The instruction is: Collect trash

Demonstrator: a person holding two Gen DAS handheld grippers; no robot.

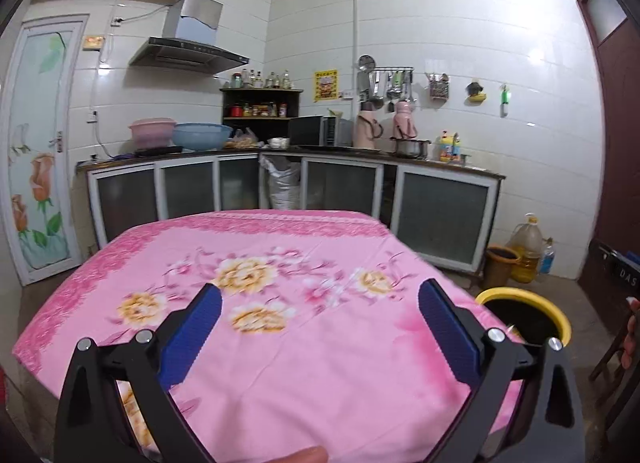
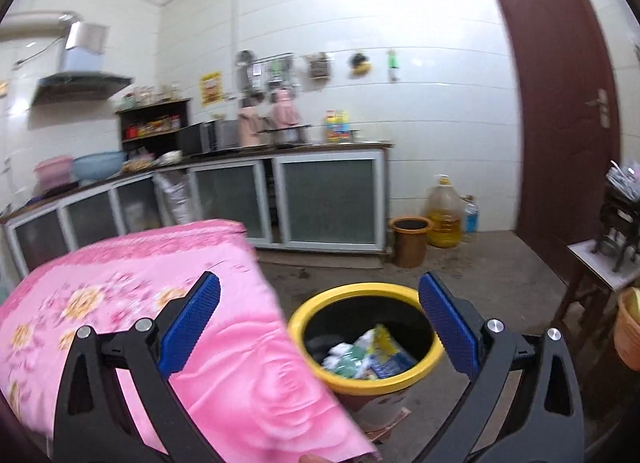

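A: Left tool (image 1: 320, 299)?

B: Mine's spread wide, nothing in it. Blue ribbed pads (image 1: 196, 327) on black angular arms, hovering over the worktop (image 1: 304, 375). Worktop's draped in a smooth pink cloth, printed yellow-and-pink flowers, lacy darker pink band along the far edge.

A: Right tool (image 2: 319, 295)?

B: Also released, empty. Same blue textured fingers (image 2: 448, 323). It sits past the worktop's right edge, above the bin (image 2: 420, 367).

A: Bin details?

B: Round, glossy yellow rim, dark inside, standing on the concrete floor just beside the worktop's near right corner; the cloth hangs in front of its left side. From the left view only part of the rim shows, off the right edge.

A: Trash?

B: In the bin: crumpled wrappers (image 2: 368, 355), white, green, blue and yellow, soft crinkly plastic by the look. Heaped at the bottom, touching each other.

A: Anything on the cloth?

B: Just folds and creases.
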